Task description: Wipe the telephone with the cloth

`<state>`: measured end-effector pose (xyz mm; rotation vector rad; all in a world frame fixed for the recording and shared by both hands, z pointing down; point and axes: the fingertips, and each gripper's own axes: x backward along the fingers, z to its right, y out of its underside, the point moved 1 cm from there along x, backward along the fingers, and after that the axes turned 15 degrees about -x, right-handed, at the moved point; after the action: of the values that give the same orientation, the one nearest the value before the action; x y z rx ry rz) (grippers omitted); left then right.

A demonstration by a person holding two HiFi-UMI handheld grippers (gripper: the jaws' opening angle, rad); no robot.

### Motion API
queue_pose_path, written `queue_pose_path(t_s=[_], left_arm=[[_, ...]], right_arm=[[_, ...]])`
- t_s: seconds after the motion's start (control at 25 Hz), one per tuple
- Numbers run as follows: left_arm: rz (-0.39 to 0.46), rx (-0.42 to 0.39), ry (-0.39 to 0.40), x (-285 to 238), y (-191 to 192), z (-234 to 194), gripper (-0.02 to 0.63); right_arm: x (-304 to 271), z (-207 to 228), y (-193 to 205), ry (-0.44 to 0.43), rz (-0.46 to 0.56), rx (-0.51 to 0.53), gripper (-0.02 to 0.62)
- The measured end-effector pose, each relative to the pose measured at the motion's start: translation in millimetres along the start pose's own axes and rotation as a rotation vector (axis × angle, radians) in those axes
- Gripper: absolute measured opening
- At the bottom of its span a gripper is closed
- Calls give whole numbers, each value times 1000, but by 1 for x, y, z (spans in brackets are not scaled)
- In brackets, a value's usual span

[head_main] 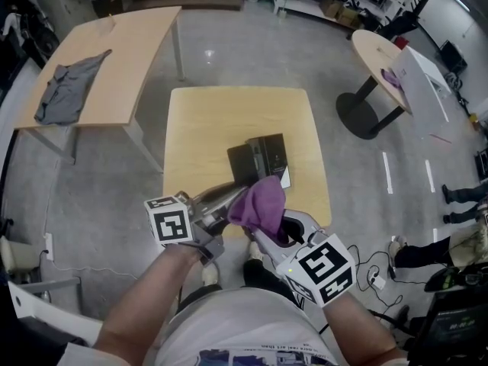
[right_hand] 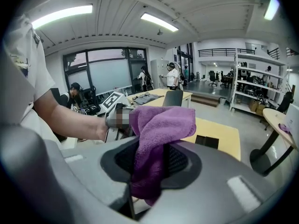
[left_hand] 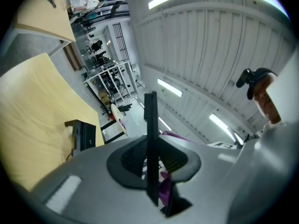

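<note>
Head view: left gripper [head_main: 229,193] clamped on a thin dark slab [head_main: 244,162], which we take for the telephone, held above the yellow table [head_main: 198,128]. A dark boxy unit [head_main: 271,155] lies behind it. Right gripper [head_main: 268,231] clamped on the purple cloth [head_main: 259,204], bunched at the slab's near end. Contact unclear. We judge the wiping is mostly left to do.

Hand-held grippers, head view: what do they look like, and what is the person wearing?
Both the left hand-held gripper and the right hand-held gripper have grey bodies, each carrying a white cube with black square markers. The person wears a white printed T-shirt.
</note>
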<state>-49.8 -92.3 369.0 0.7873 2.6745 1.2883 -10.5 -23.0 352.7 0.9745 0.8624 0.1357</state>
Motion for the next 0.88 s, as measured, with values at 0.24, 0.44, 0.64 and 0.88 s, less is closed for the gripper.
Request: queue_pose_path(t_s=[0.24, 0.44, 0.64, 0.88], left_arm=[[28, -4, -1, 6, -14, -2, 86], [28, -18, 4, 9, -19, -2, 86], [6, -20, 11, 9, -12, 0, 86], [-10, 1, 36, 8, 3, 10, 86]], right_arm=[[1, -6, 28, -18, -52, -18, 114], [14, -1, 30, -20, -43, -30, 114], [34, 23, -11, 34, 51, -7, 114], [36, 54, -63, 97, 143, 15, 114]])
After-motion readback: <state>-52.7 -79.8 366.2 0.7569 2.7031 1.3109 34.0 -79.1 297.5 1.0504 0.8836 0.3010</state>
